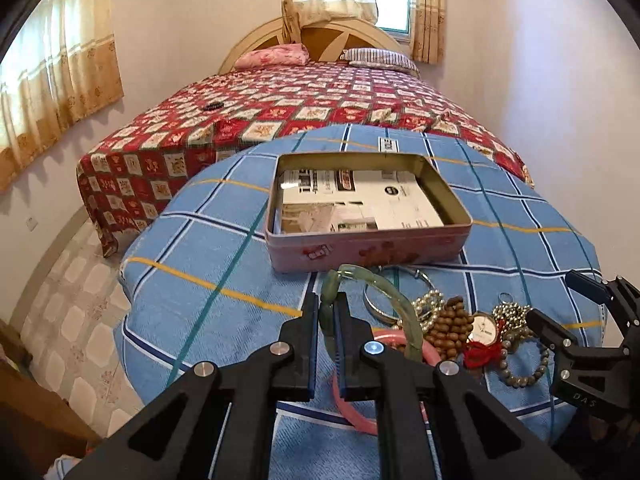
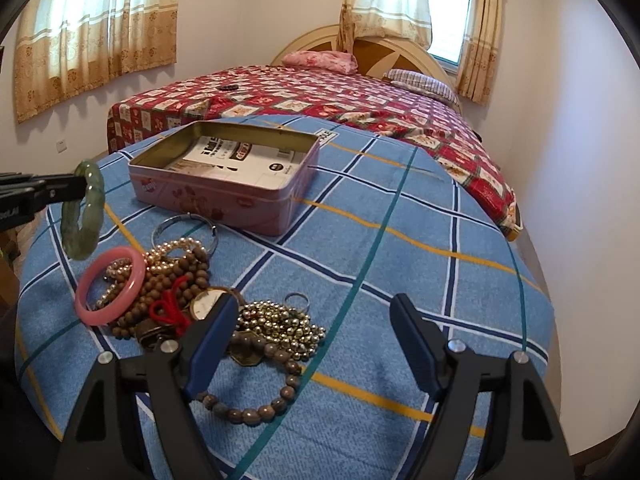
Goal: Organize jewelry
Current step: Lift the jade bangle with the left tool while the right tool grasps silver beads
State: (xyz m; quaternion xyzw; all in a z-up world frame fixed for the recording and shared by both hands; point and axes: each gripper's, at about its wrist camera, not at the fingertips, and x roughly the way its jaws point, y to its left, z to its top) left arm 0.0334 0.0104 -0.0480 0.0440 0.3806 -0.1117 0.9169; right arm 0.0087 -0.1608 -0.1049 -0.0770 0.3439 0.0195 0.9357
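Note:
My left gripper (image 1: pixel 327 300) is shut on a green jade bangle (image 1: pixel 384 292) and holds it in the air above the jewelry pile; the bangle also shows in the right wrist view (image 2: pixel 82 216). A pink tin box (image 1: pixel 368 248), open, with printed paper inside, stands on the blue checked cloth beyond it. The pile holds a pink bangle (image 2: pixel 110 284), brown wooden beads (image 2: pixel 176 280), a pearl string (image 2: pixel 176 250), a silver bangle (image 2: pixel 186 224), a small watch (image 2: pixel 206 304), gold beads (image 2: pixel 280 324) and a dark bead bracelet (image 2: pixel 256 404). My right gripper (image 2: pixel 316 308) is open, just above the pile's right side.
The blue checked cloth (image 2: pixel 400 264) covers a round table. A bed with a red patterned cover (image 1: pixel 304 108) lies behind it, with two pillows. Curtained windows and white walls surround. Tiled floor (image 1: pixel 72 292) shows at the left.

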